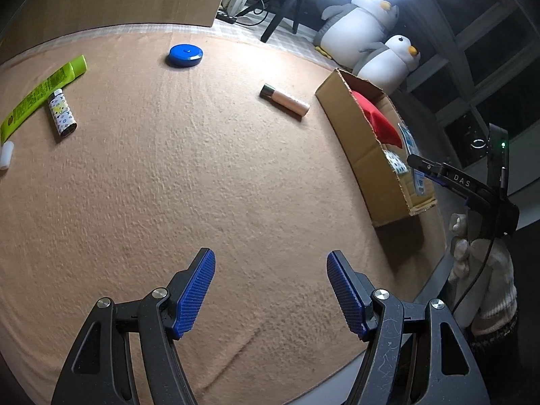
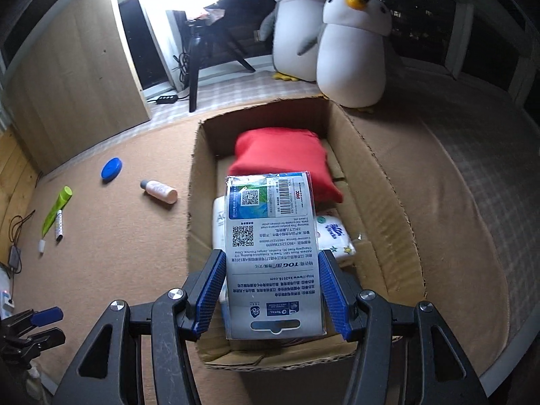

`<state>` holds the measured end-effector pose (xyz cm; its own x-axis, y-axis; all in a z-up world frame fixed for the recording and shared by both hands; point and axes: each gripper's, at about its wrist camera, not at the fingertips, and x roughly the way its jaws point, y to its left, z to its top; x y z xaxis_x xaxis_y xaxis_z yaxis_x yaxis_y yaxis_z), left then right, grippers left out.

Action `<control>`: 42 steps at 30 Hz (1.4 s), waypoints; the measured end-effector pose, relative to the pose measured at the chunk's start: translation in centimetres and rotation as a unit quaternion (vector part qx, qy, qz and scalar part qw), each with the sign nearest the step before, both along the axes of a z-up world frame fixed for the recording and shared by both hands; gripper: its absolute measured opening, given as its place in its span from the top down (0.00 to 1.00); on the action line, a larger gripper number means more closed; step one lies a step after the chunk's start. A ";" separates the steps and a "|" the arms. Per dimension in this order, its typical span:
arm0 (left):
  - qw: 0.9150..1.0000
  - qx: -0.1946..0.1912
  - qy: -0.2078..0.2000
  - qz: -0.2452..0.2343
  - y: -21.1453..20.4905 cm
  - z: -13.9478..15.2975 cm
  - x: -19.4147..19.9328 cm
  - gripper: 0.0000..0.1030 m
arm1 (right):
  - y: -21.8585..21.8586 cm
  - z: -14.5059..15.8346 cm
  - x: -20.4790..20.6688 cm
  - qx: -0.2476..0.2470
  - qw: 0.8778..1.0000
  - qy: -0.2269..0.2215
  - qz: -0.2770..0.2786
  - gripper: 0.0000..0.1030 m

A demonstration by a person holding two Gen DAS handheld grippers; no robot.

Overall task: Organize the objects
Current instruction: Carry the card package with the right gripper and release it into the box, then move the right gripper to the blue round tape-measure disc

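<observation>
In the left view, our left gripper (image 1: 270, 290) hangs over the tan cloth (image 1: 202, 175) with its jaws wide apart and nothing between them. It looks like it is waiting its turn, we think. Loose things lie out on the cloth: a blue lid (image 1: 185, 54) far off, a pink bottle (image 1: 285, 100) near the box (image 1: 368, 155), and a green tube (image 1: 40, 96) with a small patterned tube (image 1: 62, 112) touching it on the left. A small white cap (image 1: 6, 154) lies just beside the tube's end. At the right edge we see our right gripper (image 1: 422, 165) reaching over the box. In the right view, our right gripper (image 2: 271, 290) is clamped on a flat card pack (image 2: 270, 246), one pad on each side edge. The pack is held up over the open box (image 2: 388, 209), so we think it is about to go in. Inside the box lie a red pouch (image 2: 287, 155) at the back and some white packs (image 2: 334, 236) under our card pack. Two toy penguins (image 2: 354, 50) stand behind the box. The lid, bottle and tubes are still on the cloth, so we guess they go in next.
</observation>
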<state>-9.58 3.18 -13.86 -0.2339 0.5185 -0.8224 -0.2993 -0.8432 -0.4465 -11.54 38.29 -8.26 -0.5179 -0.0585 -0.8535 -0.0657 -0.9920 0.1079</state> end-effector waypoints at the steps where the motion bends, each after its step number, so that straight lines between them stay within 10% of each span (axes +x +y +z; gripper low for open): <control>1: 1.000 0.000 -0.001 0.001 0.0 0.0 0.0 0.30 | 0.1 -0.1 0.0 -0.001 1.000 -0.001 -0.001 0.50; 26: 1.000 0.002 -0.003 0.020 -3.1 -0.2 0.9 0.30 | -2.2 1.1 -0.1 -0.009 1.000 0.021 0.006 0.39; 42: 0.998 -0.001 -0.012 0.062 -7.9 -0.9 1.5 0.30 | -13.1 1.5 -4.5 -0.028 0.993 0.026 0.115 0.38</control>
<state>-8.12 -4.70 -14.72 -0.2763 0.4852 -0.8296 -0.1822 -0.8740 -0.4505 -15.99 25.16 -6.71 -0.5291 -0.2265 -0.8178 0.1681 -0.9726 0.1606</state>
